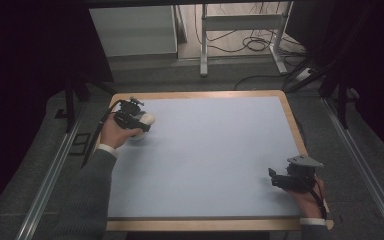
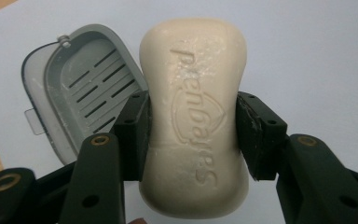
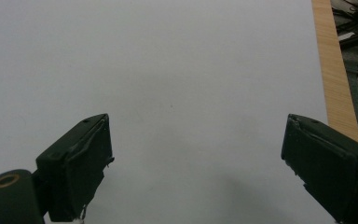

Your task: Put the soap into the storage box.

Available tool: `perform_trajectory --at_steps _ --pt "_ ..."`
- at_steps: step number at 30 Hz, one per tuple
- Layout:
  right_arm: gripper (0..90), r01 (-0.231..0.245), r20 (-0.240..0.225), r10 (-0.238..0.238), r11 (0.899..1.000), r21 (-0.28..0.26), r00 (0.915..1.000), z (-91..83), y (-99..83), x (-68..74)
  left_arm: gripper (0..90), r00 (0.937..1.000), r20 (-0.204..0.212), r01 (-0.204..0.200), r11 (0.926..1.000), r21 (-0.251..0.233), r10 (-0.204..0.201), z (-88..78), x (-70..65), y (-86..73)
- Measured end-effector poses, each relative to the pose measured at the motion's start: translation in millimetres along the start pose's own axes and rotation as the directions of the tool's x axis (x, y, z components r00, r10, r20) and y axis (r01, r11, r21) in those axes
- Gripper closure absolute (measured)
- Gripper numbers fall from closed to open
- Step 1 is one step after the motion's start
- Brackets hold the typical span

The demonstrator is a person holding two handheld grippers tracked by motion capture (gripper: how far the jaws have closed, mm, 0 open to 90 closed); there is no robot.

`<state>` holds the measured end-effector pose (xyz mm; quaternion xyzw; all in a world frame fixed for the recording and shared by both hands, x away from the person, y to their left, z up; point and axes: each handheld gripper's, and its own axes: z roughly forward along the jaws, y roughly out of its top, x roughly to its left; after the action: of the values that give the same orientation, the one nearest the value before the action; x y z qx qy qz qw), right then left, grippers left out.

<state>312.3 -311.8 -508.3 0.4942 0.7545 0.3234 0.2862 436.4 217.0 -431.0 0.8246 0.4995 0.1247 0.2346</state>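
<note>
The bar of soap (image 2: pixel 195 116) was clamped across its narrow waist between the two black jaws of the left gripper (image 2: pixel 193 135), pads pressed to both sides, stamped face toward the camera. It was off the surface, held near the table's far left corner, as the high view showed. Just behind and to one side of it in the left gripper view lay the grey soap dish (image 2: pixel 81 91), open and empty, its slotted tray bare; whether the soap was directly over it or slightly beside it could not be told.

So the pickup looked done. What seemed left was bringing the bar over the tray, setting it down flat, letting go, and perhaps closing the lid.

The right gripper (image 3: pixel 196 161) sat near the table's (image 1: pixel 210 165) near right corner, jaws spread wide with nothing between them, only blue mat beneath. It appeared idle, well apart from the work.
</note>
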Motion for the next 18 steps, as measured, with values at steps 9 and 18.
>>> perform_trajectory --at_steps 9,18 --pt "8.4 0.003 0.001 -0.003 1.000 -0.001 1.0000 0.2 -0.1 0.1 49.5 0.9996 -0.023 0.017 0.9999 -0.001 -0.017 -3.6 10.6 2.2" --pt "8.4 0.004 0.002 -0.004 1.000 0.001 1.0000 0.7 -0.4 0.5 49.5 0.9989 -0.027 0.038 0.9993 0.003 -0.038 -1.0 18.6 6.0"
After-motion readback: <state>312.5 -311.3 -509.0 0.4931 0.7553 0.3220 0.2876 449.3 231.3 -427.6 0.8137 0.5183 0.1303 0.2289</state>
